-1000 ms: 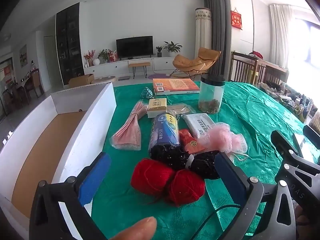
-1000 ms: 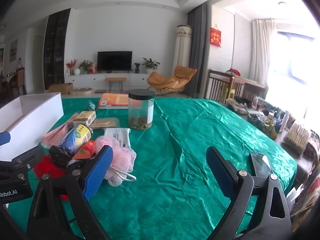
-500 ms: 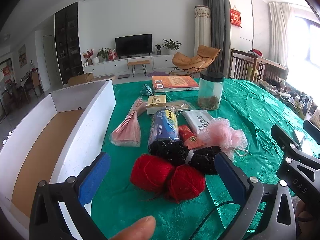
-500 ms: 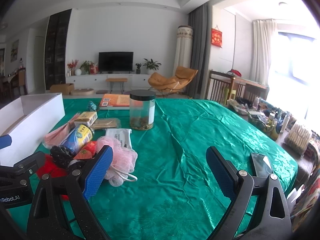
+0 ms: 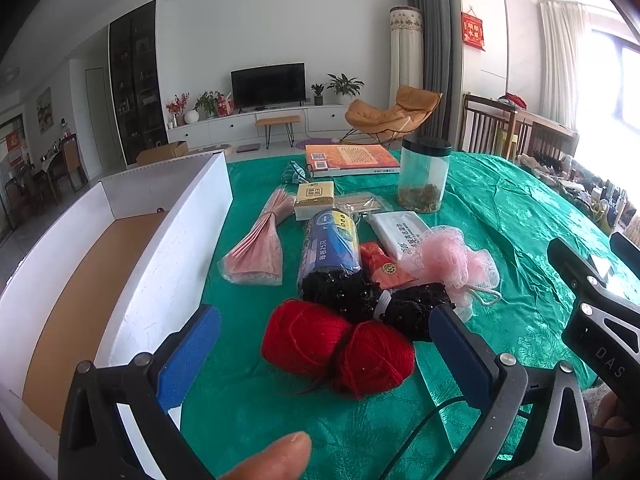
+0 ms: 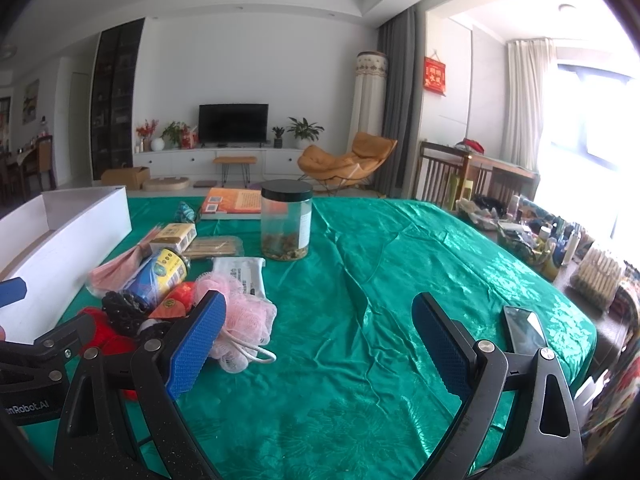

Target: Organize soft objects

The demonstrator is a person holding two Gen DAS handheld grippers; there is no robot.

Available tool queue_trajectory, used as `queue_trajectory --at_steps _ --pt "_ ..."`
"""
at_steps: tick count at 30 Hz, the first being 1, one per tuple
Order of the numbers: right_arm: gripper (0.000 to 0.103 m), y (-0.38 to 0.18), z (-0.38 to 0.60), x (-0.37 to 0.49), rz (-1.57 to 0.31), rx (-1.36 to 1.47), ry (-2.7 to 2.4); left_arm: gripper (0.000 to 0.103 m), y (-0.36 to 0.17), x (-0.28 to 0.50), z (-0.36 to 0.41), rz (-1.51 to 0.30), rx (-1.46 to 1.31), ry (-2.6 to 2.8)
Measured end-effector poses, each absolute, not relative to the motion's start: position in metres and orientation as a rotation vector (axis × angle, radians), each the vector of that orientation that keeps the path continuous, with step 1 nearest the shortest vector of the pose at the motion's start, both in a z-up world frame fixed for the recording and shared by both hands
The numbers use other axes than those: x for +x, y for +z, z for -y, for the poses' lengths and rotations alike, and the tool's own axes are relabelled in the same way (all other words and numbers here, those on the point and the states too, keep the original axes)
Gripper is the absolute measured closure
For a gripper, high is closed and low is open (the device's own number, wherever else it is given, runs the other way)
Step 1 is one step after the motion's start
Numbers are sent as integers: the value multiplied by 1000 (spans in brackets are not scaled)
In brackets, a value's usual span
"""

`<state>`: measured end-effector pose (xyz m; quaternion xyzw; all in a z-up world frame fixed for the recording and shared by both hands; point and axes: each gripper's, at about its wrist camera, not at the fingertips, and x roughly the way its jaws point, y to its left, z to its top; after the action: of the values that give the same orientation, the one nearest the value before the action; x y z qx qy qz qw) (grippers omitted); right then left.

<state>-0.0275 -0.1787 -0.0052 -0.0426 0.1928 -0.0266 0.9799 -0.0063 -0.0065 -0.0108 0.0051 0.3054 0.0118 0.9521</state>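
I note the green satin tablecloth (image 5: 500, 216) carrying a white open cardboard box (image 5: 176, 240) at left. Near centre lie two red yarn balls (image 5: 336, 350), touching a black beaded fabric bundle (image 5: 360, 296). I judge the yarn light, soft and compressible; grip one ball across its middle. My left gripper (image 5: 324, 354) and right gripper (image 6: 316, 344) both stand apart, empty.

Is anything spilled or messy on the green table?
Nothing is spilled. The jar stands upright with its lid on. Loose strands trail from the red yarn balls, which lie jumbled against the black sequin scrunchies.
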Motion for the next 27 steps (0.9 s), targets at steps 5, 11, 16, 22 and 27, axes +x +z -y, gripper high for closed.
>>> queue_trajectory --at_steps 5,11,16,22,27 --pt "7 -6 179 -28 -387 -85 -54 0 -11 -6 6 -622 11 25" --pt "7 -6 179 -28 -387 -85 -53 0 -13 -7 6 -624 11 26" --pt "7 -5 179 -28 -388 -85 -53 0 -14 -7 6 -626 12 25" --pt "7 -6 179 -28 -386 -84 -53 0 -14 -8 6 -625 11 26" --pt "7 -6 179 -28 -386 -84 -53 0 -15 -8 6 -627 13 26"
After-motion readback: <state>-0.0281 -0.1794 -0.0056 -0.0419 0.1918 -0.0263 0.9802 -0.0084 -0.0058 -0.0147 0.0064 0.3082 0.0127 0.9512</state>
